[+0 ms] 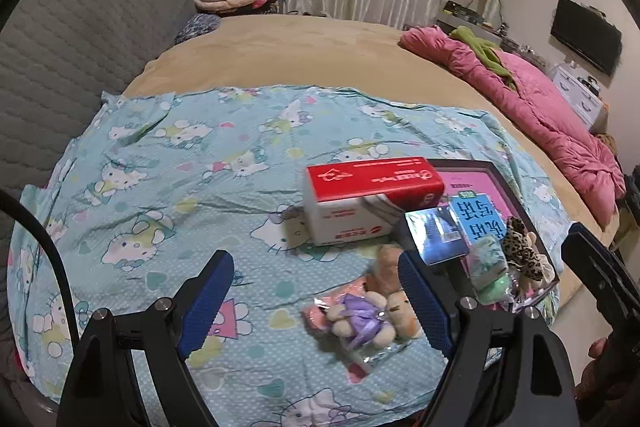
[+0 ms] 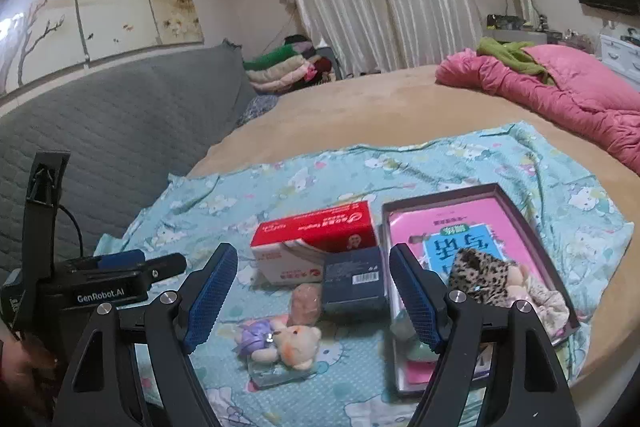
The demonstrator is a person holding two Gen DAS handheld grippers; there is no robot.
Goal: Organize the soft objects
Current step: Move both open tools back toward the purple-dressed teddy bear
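A small plush bear in a purple dress [image 1: 360, 319] [image 2: 280, 341] lies in a clear wrapper on the blue cartoon-print sheet [image 1: 180, 195] [image 2: 480, 163]. Behind it lies a brown plush toy [image 1: 386, 261] [image 2: 306, 303]. A leopard-print soft item [image 1: 522, 251] [image 2: 480, 275] and a green soft item [image 1: 490, 273] rest in a dark shallow tray [image 1: 500, 173] [image 2: 516, 203] with pink and blue booklets. My left gripper [image 1: 316, 285] is open above the sheet, left of the bear. My right gripper [image 2: 314, 277] is open above the toys, empty.
A red and white tissue box [image 1: 368, 195] [image 2: 316, 239] and a dark blue small box [image 1: 436, 235] [image 2: 354, 281] stand behind the toys. A pink quilt [image 1: 540, 107] [image 2: 560, 95] lies at the far right of the bed. A grey headboard [image 1: 72, 39] [image 2: 120, 115] runs along the left.
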